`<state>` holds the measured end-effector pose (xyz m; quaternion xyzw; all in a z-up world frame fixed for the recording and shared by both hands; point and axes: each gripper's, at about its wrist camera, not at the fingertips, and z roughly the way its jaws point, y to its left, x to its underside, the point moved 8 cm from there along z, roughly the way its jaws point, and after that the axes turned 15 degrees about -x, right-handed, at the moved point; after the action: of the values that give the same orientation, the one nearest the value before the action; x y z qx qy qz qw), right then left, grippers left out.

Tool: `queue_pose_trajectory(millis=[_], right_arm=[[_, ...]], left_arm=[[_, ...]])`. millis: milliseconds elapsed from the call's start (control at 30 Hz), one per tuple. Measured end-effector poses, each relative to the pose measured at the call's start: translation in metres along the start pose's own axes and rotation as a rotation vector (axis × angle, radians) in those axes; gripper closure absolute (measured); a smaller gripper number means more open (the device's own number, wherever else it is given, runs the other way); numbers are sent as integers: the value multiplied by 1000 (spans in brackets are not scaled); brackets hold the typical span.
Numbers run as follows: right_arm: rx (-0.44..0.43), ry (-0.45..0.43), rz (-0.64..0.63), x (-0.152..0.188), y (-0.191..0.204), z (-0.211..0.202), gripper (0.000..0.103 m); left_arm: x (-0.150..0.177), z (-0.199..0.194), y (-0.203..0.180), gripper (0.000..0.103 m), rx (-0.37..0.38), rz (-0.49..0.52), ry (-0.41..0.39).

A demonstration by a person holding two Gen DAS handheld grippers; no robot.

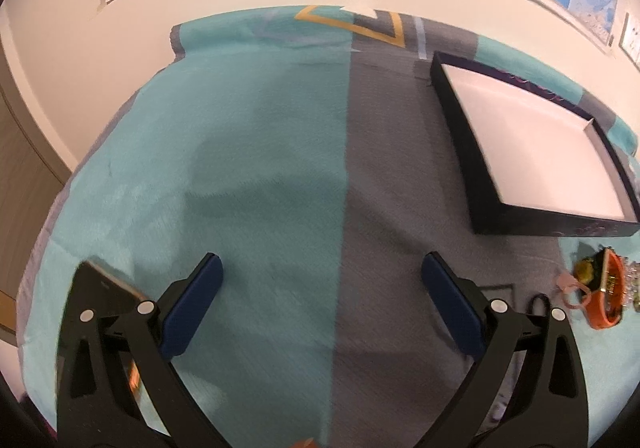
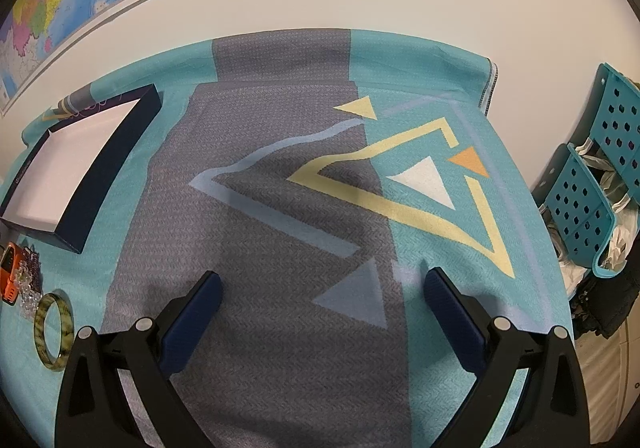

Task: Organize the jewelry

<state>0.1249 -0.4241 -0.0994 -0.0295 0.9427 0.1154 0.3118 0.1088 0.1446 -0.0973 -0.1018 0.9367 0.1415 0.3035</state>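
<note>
Both my claws hang with fingers spread wide and nothing between them: my left claw (image 1: 322, 300) over the teal-and-grey patterned woven cloth (image 1: 260, 152) that covers the bench, my right claw (image 2: 323, 308) over the cloth's yellow triangle motif.

The jewellery lies in a small heap near the front, between my two claws: an orange band-like piece (image 2: 9, 268), a string of clear crystal beads (image 2: 28, 288) touching it, a mottled green bangle (image 2: 54, 330) just beside them, and a pale pink ring-shaped piece (image 1: 576, 294). The shallow dark-walled box with a white floor (image 1: 456, 136) sits just beyond them, nothing visible in it.

The risk, I judge, is the tangle: clamping the beads may drag the orange piece along, or the smooth bangle may slip out sideways. The soft cloth could bunch under a low finger.
</note>
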Motion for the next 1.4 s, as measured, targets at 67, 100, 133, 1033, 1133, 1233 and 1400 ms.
queue_pose_trajectory(millis=[67, 100, 133, 1033, 1133, 1233, 1400], right_arm=[[4, -2, 6, 0, -1, -1, 5], [4, -2, 7, 0, -1, -1, 5], [6, -3, 9, 0, -2, -1, 5], [-334, -161, -236, 28, 289, -15, 6], [-314, -167, -239, 31, 286, -15, 6], [-360, -159, -224, 32, 287, -15, 6], [-345, -174, -243, 33, 292, -18, 6]], left_arm=[[3, -7, -3, 6, 21, -14, -9], [4, -9, -5, 6, 33, -19, -8], [4, -12, -8, 6, 52, -23, -6], [24, -104, -107, 6, 114, 116, -196], [23, -106, -105, 6, 102, 109, -204], [24, -106, -105, 6, 100, 111, -205], [26, -108, -105, 6, 106, 110, -207]])
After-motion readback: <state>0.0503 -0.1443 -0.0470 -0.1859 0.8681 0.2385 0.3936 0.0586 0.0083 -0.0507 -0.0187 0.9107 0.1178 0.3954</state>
